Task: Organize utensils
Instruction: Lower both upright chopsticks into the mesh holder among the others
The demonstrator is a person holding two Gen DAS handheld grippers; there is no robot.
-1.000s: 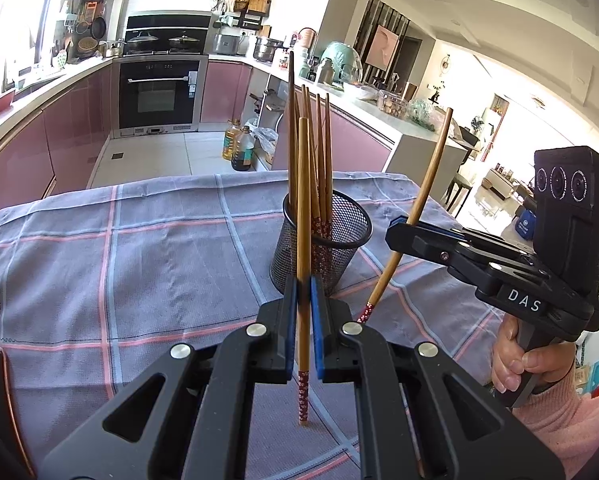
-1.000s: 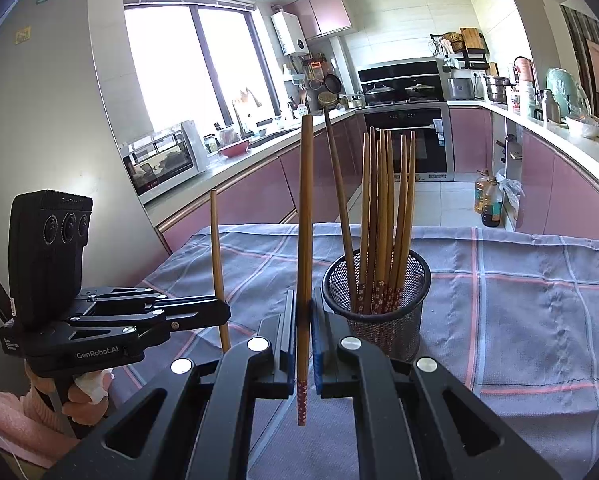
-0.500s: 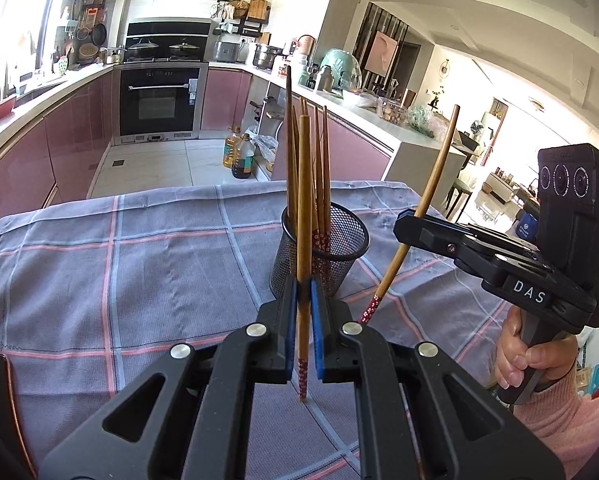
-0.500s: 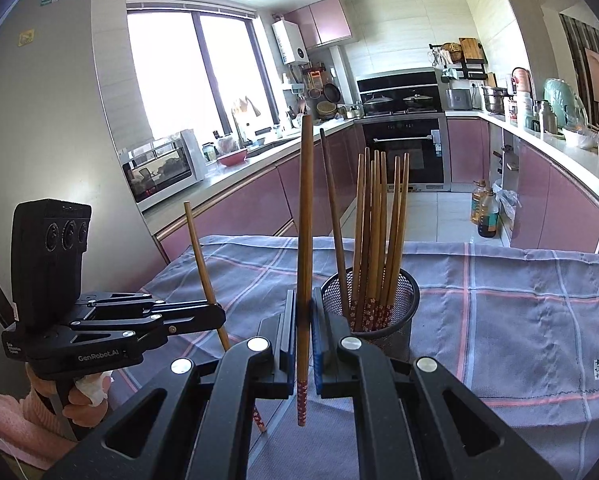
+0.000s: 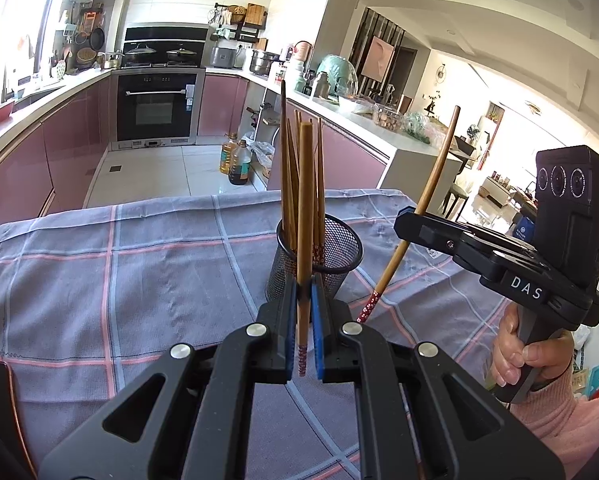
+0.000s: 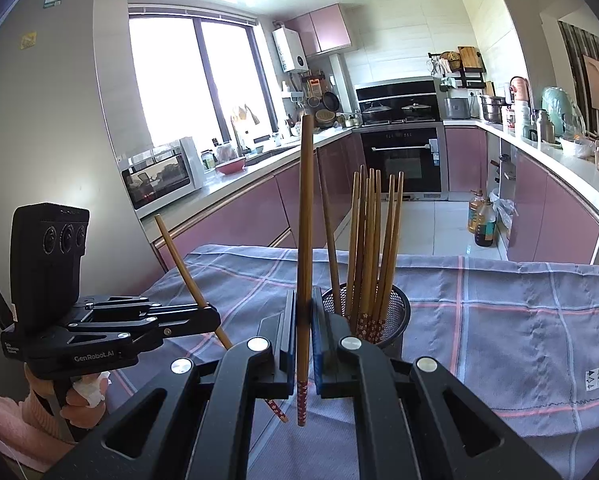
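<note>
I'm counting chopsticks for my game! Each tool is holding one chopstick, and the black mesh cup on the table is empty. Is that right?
Not quite. The cup is not empty: the right wrist view shows a bunch of chopsticks standing in it. The rest is right: the left tool and the right tool each hold one chopstick.
</note>
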